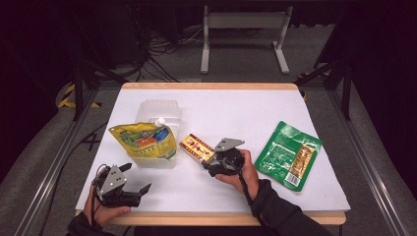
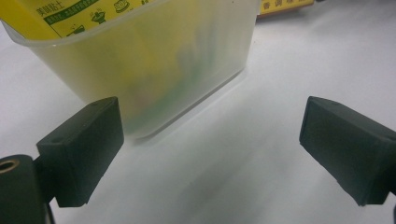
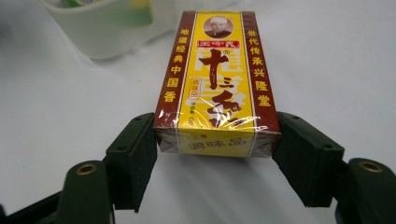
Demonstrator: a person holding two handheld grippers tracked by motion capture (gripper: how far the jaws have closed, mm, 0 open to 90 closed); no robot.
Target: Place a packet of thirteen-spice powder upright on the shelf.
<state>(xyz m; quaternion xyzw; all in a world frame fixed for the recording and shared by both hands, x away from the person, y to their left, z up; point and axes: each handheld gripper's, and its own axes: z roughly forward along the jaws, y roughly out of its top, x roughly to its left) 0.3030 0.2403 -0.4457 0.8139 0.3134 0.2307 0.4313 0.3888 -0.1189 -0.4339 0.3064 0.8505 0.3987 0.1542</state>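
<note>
Right gripper (image 3: 217, 140) had its jaws against both long sides of the seasoning box (image 3: 217, 84) at its near end; contact looked made, so the box was pinched. The box lay flat on the white table (image 1: 236, 191), just right of the translucent plastic tub (image 1: 160, 115) holding a yellow spouted pouch (image 1: 142, 140).

Judgement: the box was probably light, a stiff carton under glossy film wrap, so slippery at the pads and liable to dent if squeezed hard. A hold across the narrow width, nearer mid-length, seemed better.

Left gripper (image 2: 210, 140) was spread wide and empty, low beside the tub's base.

A green retort pouch (image 1: 290, 155) lay well apart at right.

Not resolved: box underside, far end and contents; tub contents blurred through the wall.
</note>
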